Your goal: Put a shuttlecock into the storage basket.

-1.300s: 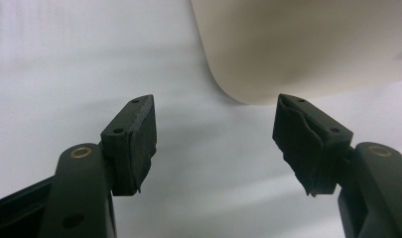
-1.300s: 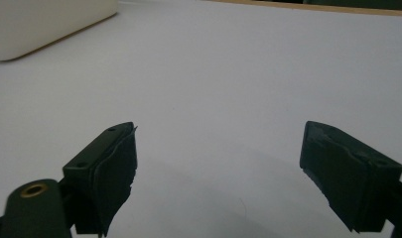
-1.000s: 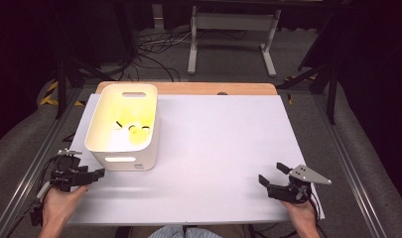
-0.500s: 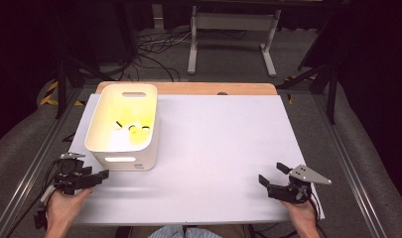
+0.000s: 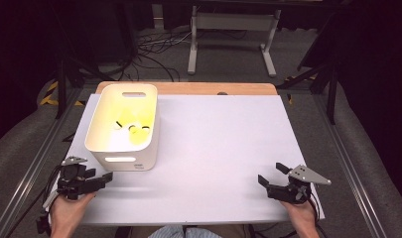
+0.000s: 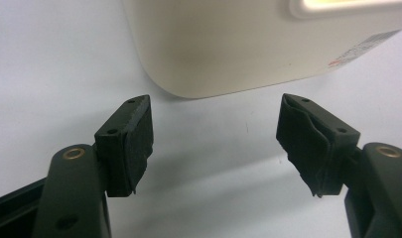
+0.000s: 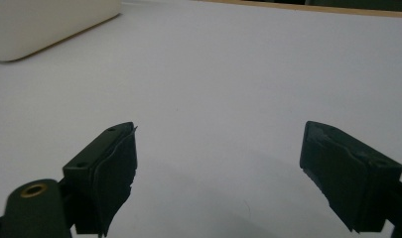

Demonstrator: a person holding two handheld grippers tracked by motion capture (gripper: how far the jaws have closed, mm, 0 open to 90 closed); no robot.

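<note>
A white plastic bin (image 5: 103,134) stands on the left of the white table sheet (image 5: 218,144), with small yellow and black items (image 5: 132,131) in it that are too small to identify. My left gripper (image 5: 100,176) is open and empty just in front of the bin's near left corner. In the left gripper view the bin's wall (image 6: 238,44) rises close beyond the left gripper (image 6: 216,101). My right gripper (image 5: 271,173) is open and empty over the sheet's near right part. In the right gripper view the right gripper (image 7: 221,128) faces bare sheet, with the bin (image 7: 39,25) far off at upper left.
A wooden table edge (image 5: 188,88) runs along the back of the sheet. Metal rails (image 5: 34,163) flank both sides of the table. Cables and a stand's legs (image 5: 228,44) lie on the floor behind.
My left gripper has shifted a little to the right along the front edge, near the bin's corner. The right gripper and the bin have stayed put.
</note>
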